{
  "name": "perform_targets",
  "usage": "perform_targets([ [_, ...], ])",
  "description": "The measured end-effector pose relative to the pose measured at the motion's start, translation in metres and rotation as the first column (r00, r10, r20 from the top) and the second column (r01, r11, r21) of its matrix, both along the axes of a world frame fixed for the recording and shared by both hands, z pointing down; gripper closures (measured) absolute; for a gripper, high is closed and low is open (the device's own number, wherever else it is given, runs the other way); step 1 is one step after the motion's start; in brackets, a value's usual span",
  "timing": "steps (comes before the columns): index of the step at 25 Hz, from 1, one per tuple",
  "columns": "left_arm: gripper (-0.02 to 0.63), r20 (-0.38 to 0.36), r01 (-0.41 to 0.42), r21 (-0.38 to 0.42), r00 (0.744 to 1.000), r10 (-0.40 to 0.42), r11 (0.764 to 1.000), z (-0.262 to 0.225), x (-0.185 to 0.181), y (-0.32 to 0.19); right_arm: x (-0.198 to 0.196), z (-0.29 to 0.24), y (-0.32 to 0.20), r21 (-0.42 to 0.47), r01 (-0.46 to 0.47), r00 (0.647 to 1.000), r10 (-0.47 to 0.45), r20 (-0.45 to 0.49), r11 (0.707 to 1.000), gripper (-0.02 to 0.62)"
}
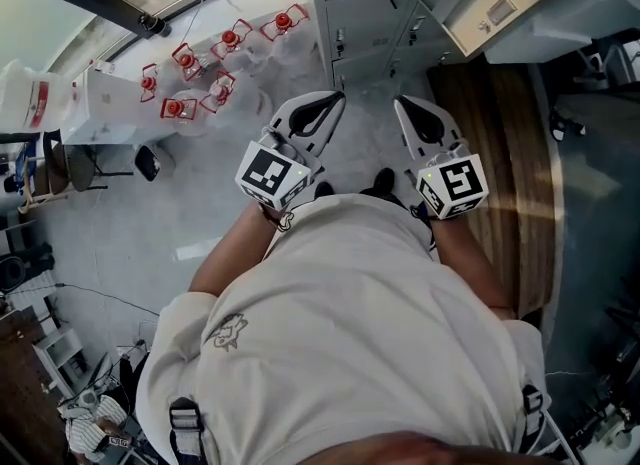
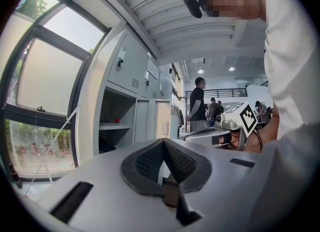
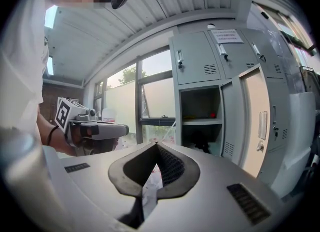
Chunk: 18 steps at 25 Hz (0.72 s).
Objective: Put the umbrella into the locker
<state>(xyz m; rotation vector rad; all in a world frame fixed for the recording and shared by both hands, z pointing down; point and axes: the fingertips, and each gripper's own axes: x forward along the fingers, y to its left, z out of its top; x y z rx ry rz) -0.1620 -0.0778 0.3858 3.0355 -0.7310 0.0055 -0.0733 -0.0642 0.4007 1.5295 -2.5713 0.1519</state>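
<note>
Both grippers are held side by side in front of the person, level and empty. In the head view the left gripper (image 1: 335, 101) and the right gripper (image 1: 400, 103) point toward the grey lockers (image 1: 370, 13). Each is shut, tips meeting: the left gripper (image 2: 162, 140) and the right gripper (image 3: 156, 143). One locker compartment (image 3: 200, 121) stands open with its door (image 3: 255, 121) swung right. A dark object (image 3: 200, 147) lies below its shelf; I cannot tell if it is the umbrella. A small red item (image 3: 212, 115) sits on the shelf.
Several red-topped stands (image 1: 210, 63) sit on the floor by the window. A wooden surface (image 1: 510, 153) runs along the right. People (image 2: 197, 104) stand farther down the locker row. A large window (image 2: 45, 86) is left of the lockers.
</note>
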Motion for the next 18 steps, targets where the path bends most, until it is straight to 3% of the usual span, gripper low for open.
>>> perform_targets([
  [11, 0.594, -0.017, -0.065, -0.003, 0.998, 0.065, 0.998, 0.004, -0.077, 0.027, -0.085, 0.004, 0.03, 0.001, -0.045, 0.999, 0.045, 0.012, 0.999, 0.555],
  [18, 0.594, -0.035, -0.085, -0.006, 0.996, 0.084, 0.996, 0.003, -0.095, 0.036, -0.109, 0.004, 0.041, -0.002, -0.055, 0.998, 0.055, 0.014, 0.998, 0.555],
])
